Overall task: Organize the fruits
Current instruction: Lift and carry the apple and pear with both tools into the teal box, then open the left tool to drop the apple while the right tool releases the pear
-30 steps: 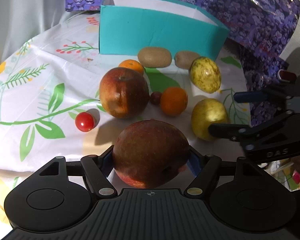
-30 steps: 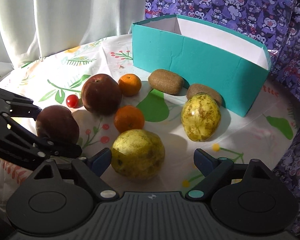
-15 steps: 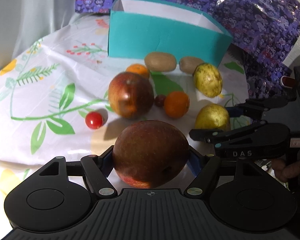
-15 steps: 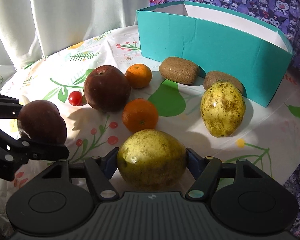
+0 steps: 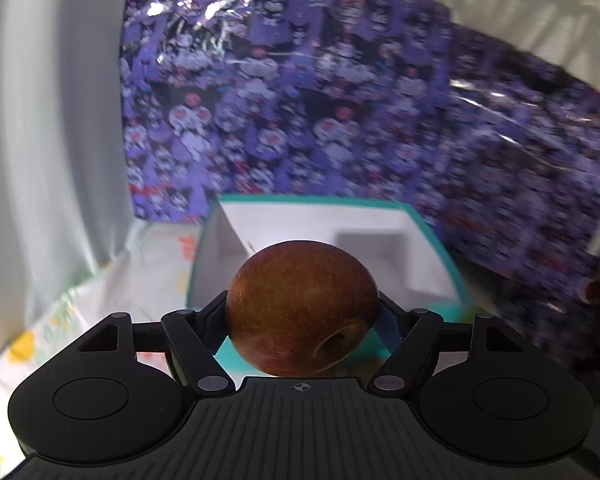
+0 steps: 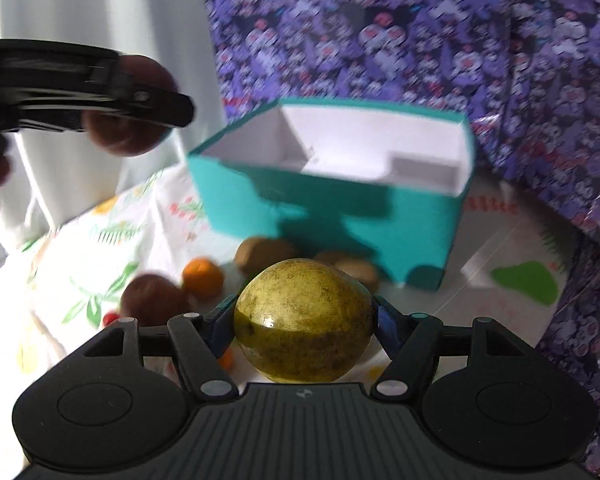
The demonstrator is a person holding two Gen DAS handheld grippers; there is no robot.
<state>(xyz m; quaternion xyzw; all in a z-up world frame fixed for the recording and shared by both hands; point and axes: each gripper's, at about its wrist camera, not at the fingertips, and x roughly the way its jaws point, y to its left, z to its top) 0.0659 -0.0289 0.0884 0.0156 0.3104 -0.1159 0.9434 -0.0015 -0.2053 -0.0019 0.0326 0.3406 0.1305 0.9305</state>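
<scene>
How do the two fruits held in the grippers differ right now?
The apple in the left gripper is dark red and finely speckled; the pear in the right gripper is yellow-green with dark mottling. The apple shows a dimple facing the camera; the pear shows none. Both are clamped, off the table, near the teal box.

kiwis (image 6: 266, 254) before the box (image 6: 332, 216), orange (image 6: 202, 278) left
</scene>
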